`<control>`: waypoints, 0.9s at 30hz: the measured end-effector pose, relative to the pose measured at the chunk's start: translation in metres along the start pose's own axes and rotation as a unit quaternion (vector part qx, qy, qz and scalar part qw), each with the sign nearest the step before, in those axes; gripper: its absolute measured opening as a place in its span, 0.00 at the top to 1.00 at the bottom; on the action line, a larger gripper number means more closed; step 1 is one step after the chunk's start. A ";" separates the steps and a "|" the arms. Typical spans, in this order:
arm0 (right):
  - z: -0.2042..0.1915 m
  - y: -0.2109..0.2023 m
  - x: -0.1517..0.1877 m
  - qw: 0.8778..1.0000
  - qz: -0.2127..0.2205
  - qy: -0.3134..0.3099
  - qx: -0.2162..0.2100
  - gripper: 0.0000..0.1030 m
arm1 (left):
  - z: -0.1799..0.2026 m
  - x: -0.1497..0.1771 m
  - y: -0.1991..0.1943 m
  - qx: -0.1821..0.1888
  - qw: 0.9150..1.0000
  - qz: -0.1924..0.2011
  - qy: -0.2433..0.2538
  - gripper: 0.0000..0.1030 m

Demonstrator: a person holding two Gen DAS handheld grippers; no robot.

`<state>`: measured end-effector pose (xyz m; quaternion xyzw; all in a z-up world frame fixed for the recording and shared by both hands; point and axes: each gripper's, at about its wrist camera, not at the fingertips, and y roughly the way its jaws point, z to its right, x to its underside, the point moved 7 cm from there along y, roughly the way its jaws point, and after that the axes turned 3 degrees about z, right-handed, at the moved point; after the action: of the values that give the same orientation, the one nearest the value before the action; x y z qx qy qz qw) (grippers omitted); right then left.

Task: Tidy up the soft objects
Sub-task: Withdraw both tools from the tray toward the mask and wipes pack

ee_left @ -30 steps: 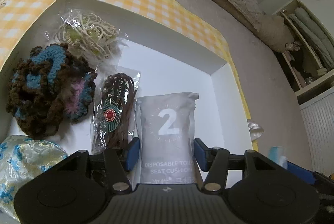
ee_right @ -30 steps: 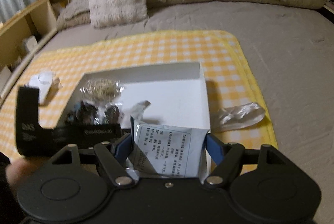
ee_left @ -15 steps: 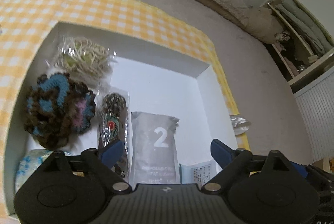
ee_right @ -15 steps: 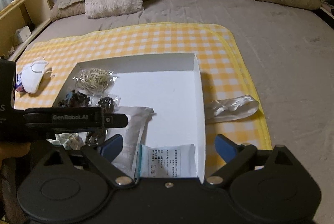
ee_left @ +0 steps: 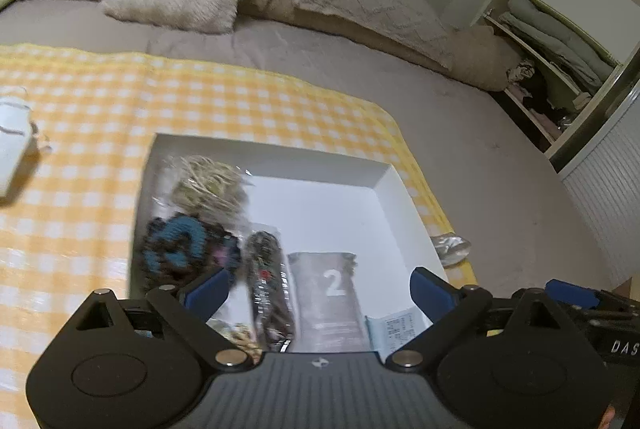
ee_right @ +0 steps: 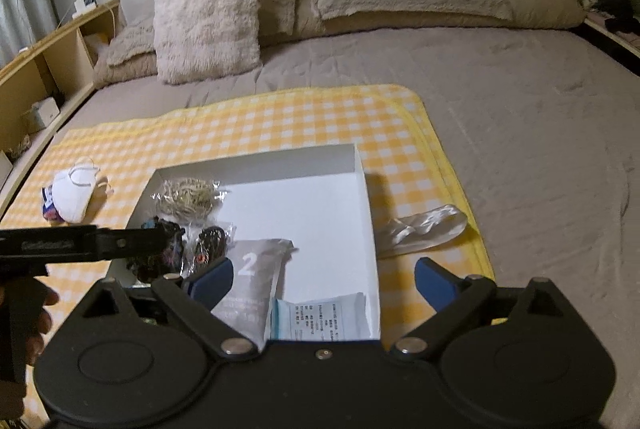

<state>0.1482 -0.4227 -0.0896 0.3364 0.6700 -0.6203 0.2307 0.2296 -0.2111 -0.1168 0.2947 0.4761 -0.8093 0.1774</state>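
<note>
A white box [ee_left: 384, 181] [ee_right: 360, 165] lies on a yellow checked blanket. Inside it are a grey pouch marked 2 [ee_left: 326, 293] [ee_right: 250, 277], a printed white sachet [ee_left: 396, 329] [ee_right: 324, 317], a blue-brown crochet piece [ee_left: 180, 249], a bagged brown hair tie [ee_left: 266, 269] and a bagged cream cord bundle [ee_left: 208, 185] [ee_right: 186, 197]. My left gripper [ee_left: 318, 289] hovers above the pouch, jaws opening, holding nothing. My right gripper [ee_right: 324, 279] hangs over the sachet, jaws opening too, nothing pinched.
A white face mask [ee_right: 76, 197] lies on the blanket [ee_right: 280, 125] left of the box. A crumpled clear wrapper [ee_right: 424, 229] sits at the blanket's right edge. Pillows [ee_right: 208, 21] line the bed's head. Shelves stand at both sides.
Both grippers let go of their packets, spread wide and lifted back. The grey pouch and the white sachet now lie in the box.
</note>
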 end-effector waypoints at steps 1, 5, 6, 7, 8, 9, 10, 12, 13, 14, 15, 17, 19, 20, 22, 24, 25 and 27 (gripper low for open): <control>0.000 -0.002 0.000 1.000 0.003 0.002 0.000 0.04 | -0.002 -0.001 -0.005 -0.002 1.000 0.003 0.004 0.03; -0.002 -0.010 -0.002 1.000 0.019 0.006 -0.002 0.02 | -0.007 -0.004 -0.020 -0.020 0.999 0.012 0.037 0.00; -0.004 -0.012 -0.003 1.000 0.025 0.006 -0.005 0.00 | -0.008 -0.005 -0.024 -0.022 0.999 0.014 0.045 0.00; -0.005 -0.013 -0.004 1.000 0.029 0.005 -0.007 0.00 | -0.011 -0.006 -0.028 -0.025 0.998 0.018 0.052 0.00; -0.006 -0.014 -0.004 0.999 0.032 0.005 -0.007 0.00 | -0.013 -0.006 -0.032 -0.026 0.998 0.022 0.055 0.00; -0.007 -0.014 -0.005 0.999 0.035 0.005 -0.007 0.00 | -0.015 -0.007 -0.035 -0.026 0.998 0.026 0.057 0.00; -0.009 -0.014 -0.005 0.999 0.039 0.004 -0.008 0.00 | -0.018 -0.008 -0.039 -0.028 0.997 0.030 0.059 0.00; -0.013 -0.013 -0.006 0.999 0.043 0.000 -0.008 0.00 | -0.023 -0.010 -0.045 -0.031 0.997 0.037 0.065 0.00; -0.015 -0.012 -0.006 0.999 0.046 -0.002 -0.008 0.00 | -0.027 -0.012 -0.049 -0.034 0.996 0.041 0.067 0.00; -0.017 -0.011 -0.006 0.999 0.048 -0.005 -0.005 0.00 | -0.031 -0.013 -0.053 -0.036 0.996 0.043 0.068 0.00; -0.020 -0.010 -0.007 0.999 0.048 -0.009 -0.003 0.00 | -0.035 -0.015 -0.056 -0.040 0.996 0.047 0.068 0.00; -0.025 -0.007 -0.009 0.999 0.052 -0.016 -0.001 0.00 | -0.044 -0.019 -0.063 -0.045 0.995 0.055 0.063 0.00; -0.030 -0.005 -0.012 0.998 0.058 -0.016 -0.001 0.00 | -0.055 -0.023 -0.070 -0.054 0.995 0.062 0.058 0.00; -0.034 -0.003 -0.014 0.998 0.062 -0.015 -0.004 0.00 | -0.060 -0.024 -0.073 -0.059 0.995 0.065 0.055 0.00; -0.043 0.001 -0.018 0.998 0.065 -0.011 -0.009 0.00 | -0.072 -0.029 -0.079 -0.068 0.994 0.071 0.047 0.00; -0.053 0.005 -0.022 0.998 0.068 -0.012 -0.015 0.00 | -0.084 -0.033 -0.084 -0.075 0.994 0.076 0.039 0.00; -0.058 0.007 -0.024 0.997 0.069 -0.014 -0.016 0.00 | -0.090 -0.035 -0.087 -0.079 0.993 0.079 0.034 0.00; -0.069 0.012 -0.027 0.997 0.069 -0.016 -0.024 0.00 | -0.102 -0.038 -0.093 -0.088 0.992 0.083 0.027 0.00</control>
<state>0.1824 -0.3588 -0.0698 0.3657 0.6561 -0.5922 0.2915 0.2376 -0.0765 -0.0688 0.3377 0.5240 -0.7387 0.2564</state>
